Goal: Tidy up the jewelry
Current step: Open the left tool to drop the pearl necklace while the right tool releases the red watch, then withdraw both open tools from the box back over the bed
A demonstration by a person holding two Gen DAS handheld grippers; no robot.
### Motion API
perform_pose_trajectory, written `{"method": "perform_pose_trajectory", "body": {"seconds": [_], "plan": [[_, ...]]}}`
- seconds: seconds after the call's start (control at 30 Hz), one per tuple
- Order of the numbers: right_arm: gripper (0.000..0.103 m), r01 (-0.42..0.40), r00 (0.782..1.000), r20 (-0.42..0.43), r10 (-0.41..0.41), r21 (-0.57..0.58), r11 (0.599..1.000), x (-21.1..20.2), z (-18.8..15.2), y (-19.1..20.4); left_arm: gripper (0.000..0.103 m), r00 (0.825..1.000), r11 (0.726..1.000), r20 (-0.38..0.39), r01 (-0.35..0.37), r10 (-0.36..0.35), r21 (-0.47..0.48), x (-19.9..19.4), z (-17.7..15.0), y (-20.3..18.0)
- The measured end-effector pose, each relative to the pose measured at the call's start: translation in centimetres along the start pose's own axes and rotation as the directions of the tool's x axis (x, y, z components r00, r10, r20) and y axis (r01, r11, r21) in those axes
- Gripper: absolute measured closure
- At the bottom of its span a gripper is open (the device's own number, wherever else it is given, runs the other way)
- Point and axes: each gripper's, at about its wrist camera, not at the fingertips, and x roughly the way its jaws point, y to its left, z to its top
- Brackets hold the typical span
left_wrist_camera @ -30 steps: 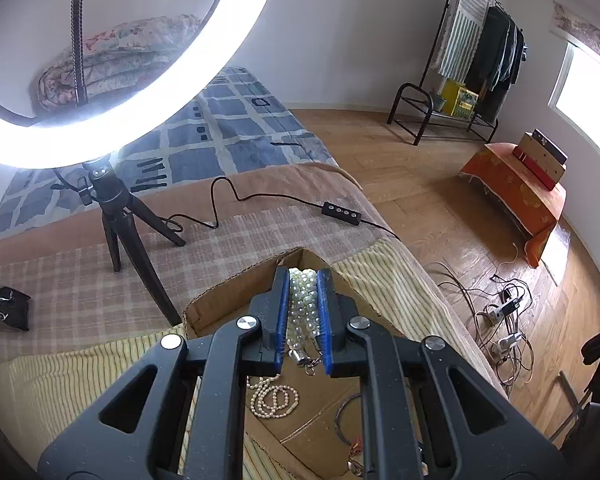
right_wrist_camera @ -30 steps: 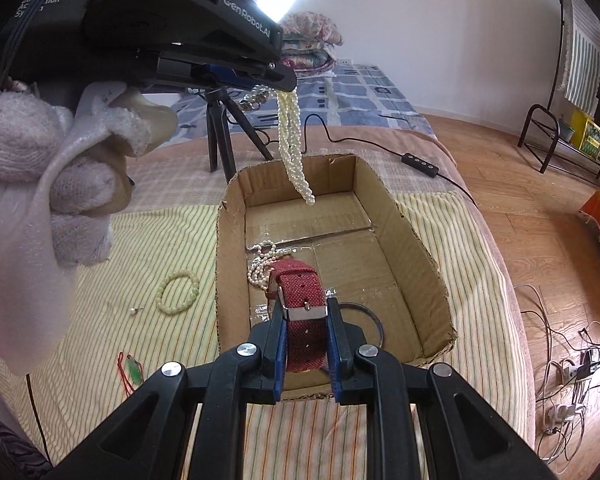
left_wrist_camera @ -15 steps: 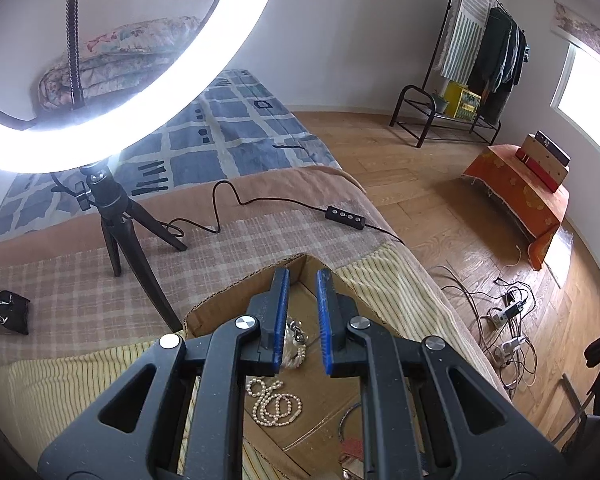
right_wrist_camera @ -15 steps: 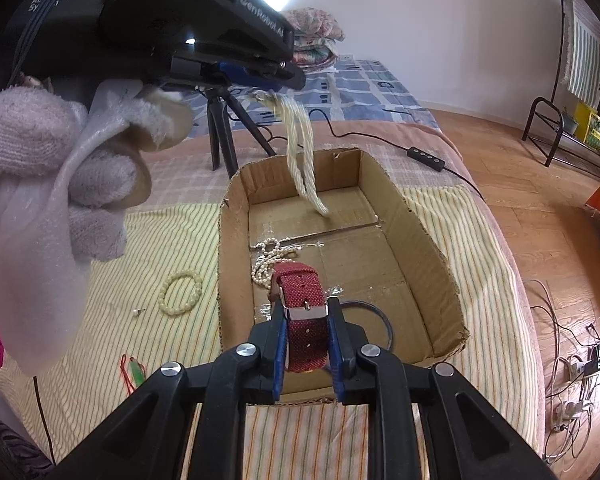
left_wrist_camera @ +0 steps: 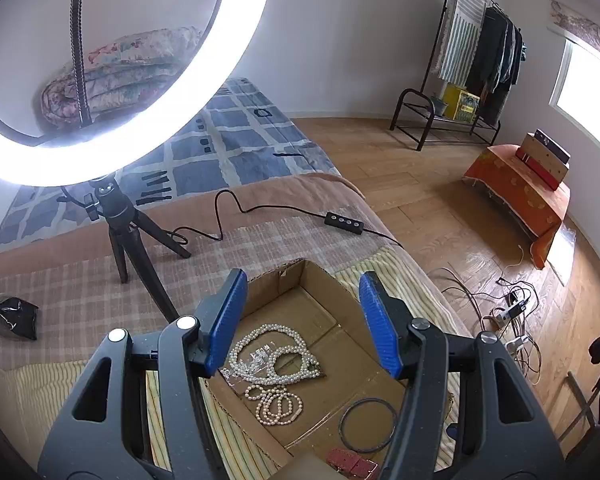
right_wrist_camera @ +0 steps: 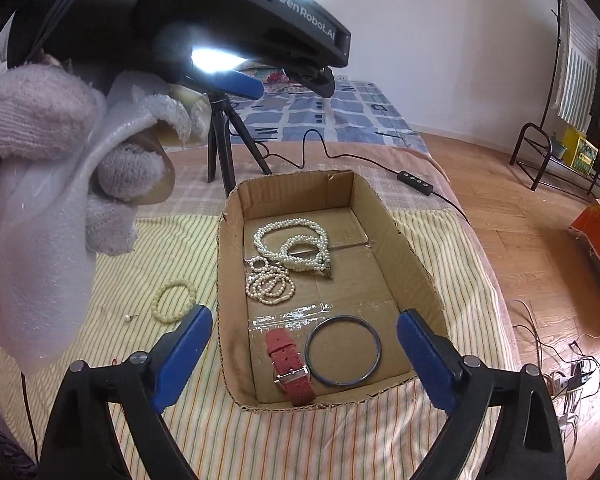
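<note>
Left tongs (left_wrist_camera: 302,322): just opened, empty.
Right tongs (right_wrist_camera: 304,354): just opened, empty.
Risk: bead bracelet (right_wrist_camera: 175,301) outside cardboard box (right_wrist_camera: 404,240); a pinch may snag the bed cover.

Cardboard box (right_wrist_camera: 404,248), open-topped, holds four pieces: multi-strand pearl necklace (right_wrist_camera: 296,248) coiled at far end; smaller pearl string (right_wrist_camera: 270,284) just nearer; red watch strap (right_wrist_camera: 290,364) (buckle visible) beside dark bangle (right_wrist_camera: 342,350), near end. Pale bead bracelet (right_wrist_camera: 174,300) lies outside, left.
</note>
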Motion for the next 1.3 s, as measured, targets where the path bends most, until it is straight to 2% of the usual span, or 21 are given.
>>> {"method": "perform_pose_trajectory", "body": {"seconds": [0.33,0.73,1.03,1.3], "plan": [[0.006,0.008,0.999,0.036,-0.009,0.011,1.0,-1.8,0.1,0.0,0.043,1.0,1.0,0.02,-0.022,0.022,-0.009,-2.6,-0.2,0.0],[0.006,0.025,0.997,0.077,-0.024,-0.009,1.0,-4.6,-0.3,0.5,0.043,0.996,0.998,0.062,-0.059,0.061,-0.038,-7.6,-0.5,1.0],[0.006,0.042,0.992,0.123,-0.041,-0.006,0.999,-7.7,-0.6,1.9,0.043,0.989,0.991,0.112,-0.09,0.101,-0.096,-13.0,-1.5,3.6],[0.004,0.03,0.986,0.161,-0.034,0.023,0.999,-10.3,-1.8,3.9,0.043,0.98,0.984,0.141,-0.121,0.139,-0.128,-17.9,-4.1,7.1]]}}
